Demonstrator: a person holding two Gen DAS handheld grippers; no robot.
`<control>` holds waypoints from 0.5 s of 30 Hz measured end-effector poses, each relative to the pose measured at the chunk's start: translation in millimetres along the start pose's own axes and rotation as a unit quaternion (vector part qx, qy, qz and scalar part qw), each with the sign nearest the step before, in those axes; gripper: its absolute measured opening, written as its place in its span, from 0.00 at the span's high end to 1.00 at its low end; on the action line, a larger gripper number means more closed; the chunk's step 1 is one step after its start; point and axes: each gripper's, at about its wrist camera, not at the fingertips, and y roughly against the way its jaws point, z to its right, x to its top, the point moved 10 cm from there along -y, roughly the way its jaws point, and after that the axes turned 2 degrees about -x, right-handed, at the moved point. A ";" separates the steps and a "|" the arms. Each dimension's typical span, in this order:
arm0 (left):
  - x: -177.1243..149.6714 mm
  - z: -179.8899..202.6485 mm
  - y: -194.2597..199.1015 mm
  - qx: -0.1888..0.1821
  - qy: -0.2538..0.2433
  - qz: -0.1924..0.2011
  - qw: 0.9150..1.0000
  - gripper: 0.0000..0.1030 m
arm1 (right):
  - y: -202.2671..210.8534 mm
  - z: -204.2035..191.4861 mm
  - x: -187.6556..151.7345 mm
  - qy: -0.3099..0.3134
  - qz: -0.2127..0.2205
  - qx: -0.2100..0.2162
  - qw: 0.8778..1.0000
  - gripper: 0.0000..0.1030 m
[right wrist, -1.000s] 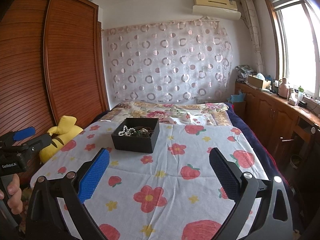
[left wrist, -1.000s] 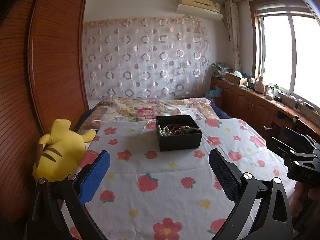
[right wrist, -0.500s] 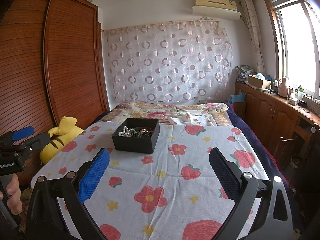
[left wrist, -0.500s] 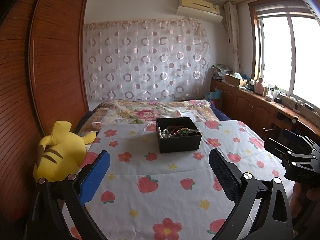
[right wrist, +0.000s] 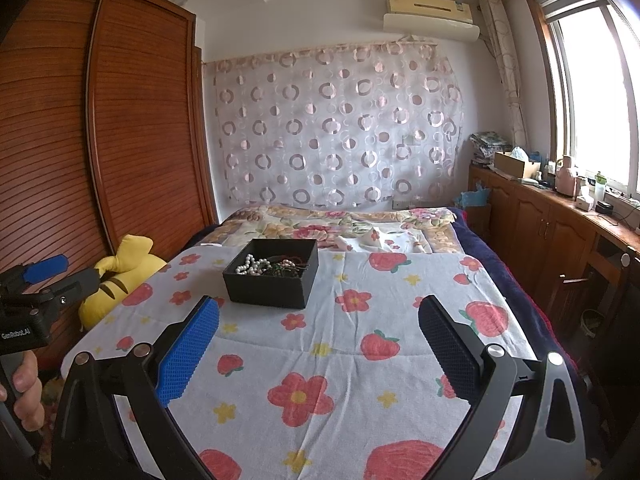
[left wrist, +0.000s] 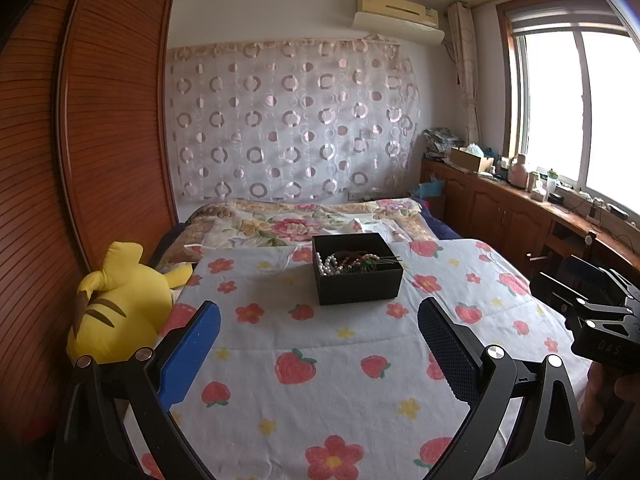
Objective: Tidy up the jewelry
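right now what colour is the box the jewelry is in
Black: the open jewelry box on the strawberry-print cover, clearest in the left wrist view.

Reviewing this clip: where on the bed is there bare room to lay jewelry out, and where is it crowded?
Free: the printed sheet between the black box and both open grippers, left gripper and right gripper; also the stretch right of the box toward the bed's window-side edge. Crowded: inside the box, tangled with pearls and other pieces; the yellow plush lines the wardrobe-side edge.

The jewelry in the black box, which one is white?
The pearl strand at the box's left side; the other pieces beside it are dark red and green beads.
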 end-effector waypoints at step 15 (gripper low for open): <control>-1.0 -0.3 1.5 0.000 0.000 0.001 1.000 0.07 | -0.8 -0.8 0.5 0.000 0.002 0.000 1.000 0.02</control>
